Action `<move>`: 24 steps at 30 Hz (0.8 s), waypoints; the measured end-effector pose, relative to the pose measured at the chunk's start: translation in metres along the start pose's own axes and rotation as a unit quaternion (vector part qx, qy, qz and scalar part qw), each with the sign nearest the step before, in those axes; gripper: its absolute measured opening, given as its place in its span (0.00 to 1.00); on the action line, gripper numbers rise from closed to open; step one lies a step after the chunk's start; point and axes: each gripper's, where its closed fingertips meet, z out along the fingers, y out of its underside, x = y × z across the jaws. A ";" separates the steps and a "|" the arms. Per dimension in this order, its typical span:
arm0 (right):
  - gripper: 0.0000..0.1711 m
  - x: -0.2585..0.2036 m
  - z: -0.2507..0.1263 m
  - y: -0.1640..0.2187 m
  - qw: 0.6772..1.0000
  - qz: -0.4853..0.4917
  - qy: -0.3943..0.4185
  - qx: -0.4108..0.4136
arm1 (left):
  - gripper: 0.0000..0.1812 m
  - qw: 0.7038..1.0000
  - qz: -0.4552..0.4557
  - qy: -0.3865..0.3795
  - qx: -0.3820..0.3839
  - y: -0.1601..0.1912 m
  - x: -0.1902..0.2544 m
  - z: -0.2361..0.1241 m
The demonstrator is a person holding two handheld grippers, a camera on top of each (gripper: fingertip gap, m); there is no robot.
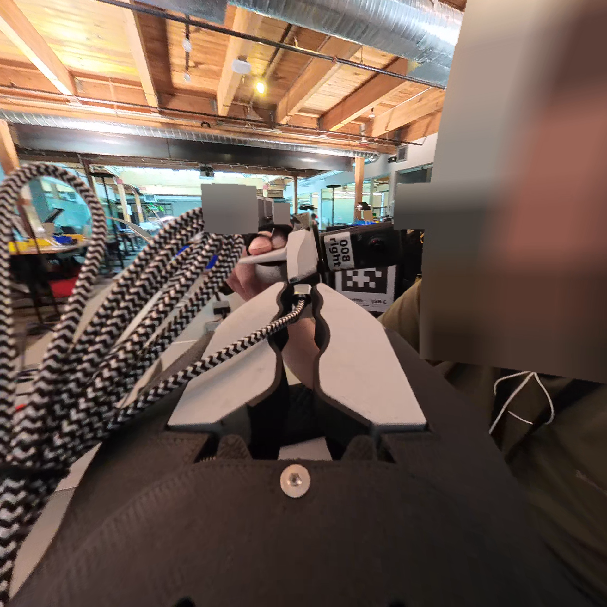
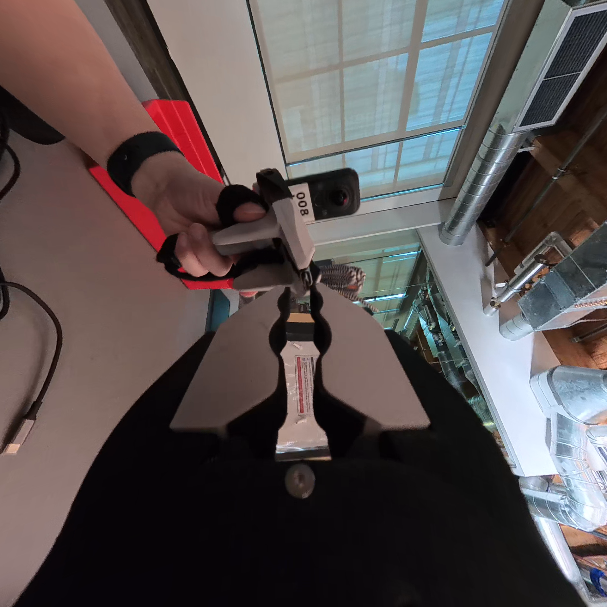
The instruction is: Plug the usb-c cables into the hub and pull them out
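My left gripper [image 1: 299, 291] is shut on the silver usb-c plug [image 1: 302, 289] of a black-and-white braided cable [image 1: 230, 345]. The cable runs down to the left and hangs in loose loops [image 1: 82, 295]. My right gripper [image 2: 300, 290] points straight at the left one, tip to tip, held up in the air. Its jaws stand as narrowly as the left ones and close on the same plug [image 2: 307, 279] from the other end. The braided cable also shows behind it in the right wrist view [image 2: 345, 276]. I cannot make out the hub for certain.
A person's hands hold both grippers, with the torso [image 1: 525, 460] close on the right. A grey table [image 2: 98, 328] carries a red bin [image 2: 184, 138] and a dark cable with a grey plug [image 2: 19, 433]. A small grey device [image 1: 219, 308] lies on the table. The tips of both grippers are at nearly the same place.
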 end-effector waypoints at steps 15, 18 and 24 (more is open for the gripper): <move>0.24 -0.058 0.021 0.071 0.930 0.311 -0.171 -0.094 | 0.05 0.965 0.145 -0.212 -0.053 -0.049 -0.026 -0.050; 0.27 -0.093 0.027 0.082 0.898 0.345 -0.229 -0.150 | 0.06 0.962 0.143 -0.229 -0.047 -0.059 -0.025 -0.058; 0.31 -0.160 0.022 0.057 0.863 0.377 -0.279 -0.188 | 0.06 0.953 0.155 -0.251 -0.063 -0.065 -0.026 -0.067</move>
